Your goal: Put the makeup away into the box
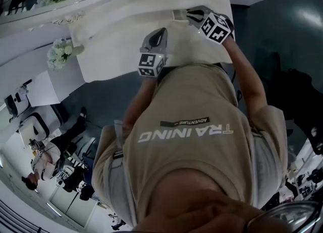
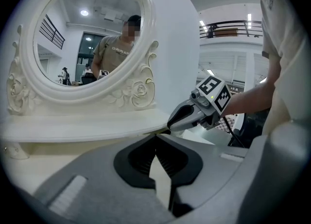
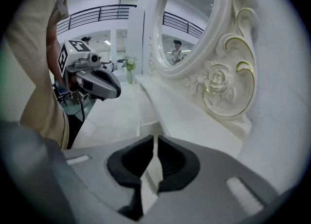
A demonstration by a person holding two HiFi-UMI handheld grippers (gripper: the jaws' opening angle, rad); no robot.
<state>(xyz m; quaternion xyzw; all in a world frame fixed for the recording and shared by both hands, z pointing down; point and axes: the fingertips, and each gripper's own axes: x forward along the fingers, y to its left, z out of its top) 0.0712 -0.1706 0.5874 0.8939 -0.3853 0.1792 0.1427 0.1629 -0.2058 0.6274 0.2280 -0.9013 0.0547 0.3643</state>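
A cream-white dressing table [image 1: 126, 30] has a raised ledge [image 3: 189, 116] running along its back edge. An oval mirror [image 2: 87, 33] in a carved frame stands upright on that ledge (roses and scrolls at its foot). A vase of white flowers [image 3: 129, 67] stands at the table's far end

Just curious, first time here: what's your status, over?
Left tongs shut, empty. Right tongs barely apart, empty. Makeup and box not in view. Both over white table by mirror.
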